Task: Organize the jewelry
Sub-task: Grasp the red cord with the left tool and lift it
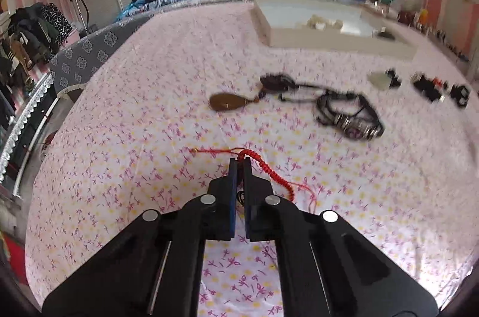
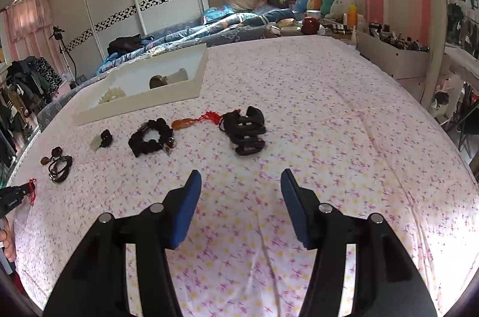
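The left tool (image 1: 239,162) is clenched on a red cord (image 1: 269,170), pinching it near one end of the braid. From the pinch, a thin tail runs left across the floral desk (image 1: 119,137), while the braided length trails to the right and nearer, past the right finger, ending in loose red strands. So the cord's long axis lies crosswise to the tool, slanting from far left to near right, and most of it hangs on the right side of the grip.

The tray (image 1: 299,42) lies far and to the right of the left tool, well apart, with pale beads and a dark piece already inside. Between tool and tray lie a brown pendant (image 1: 224,102) and a dark bracelet (image 1: 350,116); carrying the cord over probably means passing above them.

The right tool (image 2: 239,182) is released, jaws wide, hovering over bare cloth. In its view the tray (image 2: 197,92) sits far left, and a black clip pile (image 2: 245,131) lies just beyond it, nearest this tool, its long axis running near to far.
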A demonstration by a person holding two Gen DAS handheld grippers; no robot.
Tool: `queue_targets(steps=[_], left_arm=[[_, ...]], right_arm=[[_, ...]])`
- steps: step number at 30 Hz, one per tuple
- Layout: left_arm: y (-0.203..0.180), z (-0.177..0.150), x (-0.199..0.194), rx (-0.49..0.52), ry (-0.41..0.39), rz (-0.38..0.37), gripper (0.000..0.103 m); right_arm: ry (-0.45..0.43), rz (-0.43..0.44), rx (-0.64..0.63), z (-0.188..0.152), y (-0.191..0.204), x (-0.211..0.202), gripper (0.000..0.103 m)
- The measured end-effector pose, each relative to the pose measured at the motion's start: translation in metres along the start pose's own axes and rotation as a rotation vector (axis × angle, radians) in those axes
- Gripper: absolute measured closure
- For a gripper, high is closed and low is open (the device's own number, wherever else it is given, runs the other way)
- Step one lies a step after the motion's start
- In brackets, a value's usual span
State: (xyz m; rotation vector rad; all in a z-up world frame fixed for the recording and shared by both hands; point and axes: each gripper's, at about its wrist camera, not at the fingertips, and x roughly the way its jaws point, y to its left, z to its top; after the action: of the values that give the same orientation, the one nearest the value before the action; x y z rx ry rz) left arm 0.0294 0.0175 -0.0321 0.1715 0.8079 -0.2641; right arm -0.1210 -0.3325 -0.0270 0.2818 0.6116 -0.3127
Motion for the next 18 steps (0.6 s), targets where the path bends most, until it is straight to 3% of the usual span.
queue_targets(steps=[8,10,14,18], left_arm=[[0.014,0.027,-0.004,-0.019,-0.051,-0.014,0.102],[0.015,0.038,0.0,-0.016,-0.05,-0.013,0.102],[0.013,0.055,0.011,-0.017,-0.05,-0.034,0.102],[0.011,0.071,0.02,-0.018,-0.058,-0.053,0.102]], right_arm=[[0.02,-0.003,-0.037,0.019,0.007,0.021,0.048],[0.019,0.029,-0.02,0.026,0.01,0.023,0.047],[0.032,0.099,-0.067,0.036,0.045,0.033,0.048],[0.053,0.109,-0.099,0.039,0.076,0.053,0.048]])
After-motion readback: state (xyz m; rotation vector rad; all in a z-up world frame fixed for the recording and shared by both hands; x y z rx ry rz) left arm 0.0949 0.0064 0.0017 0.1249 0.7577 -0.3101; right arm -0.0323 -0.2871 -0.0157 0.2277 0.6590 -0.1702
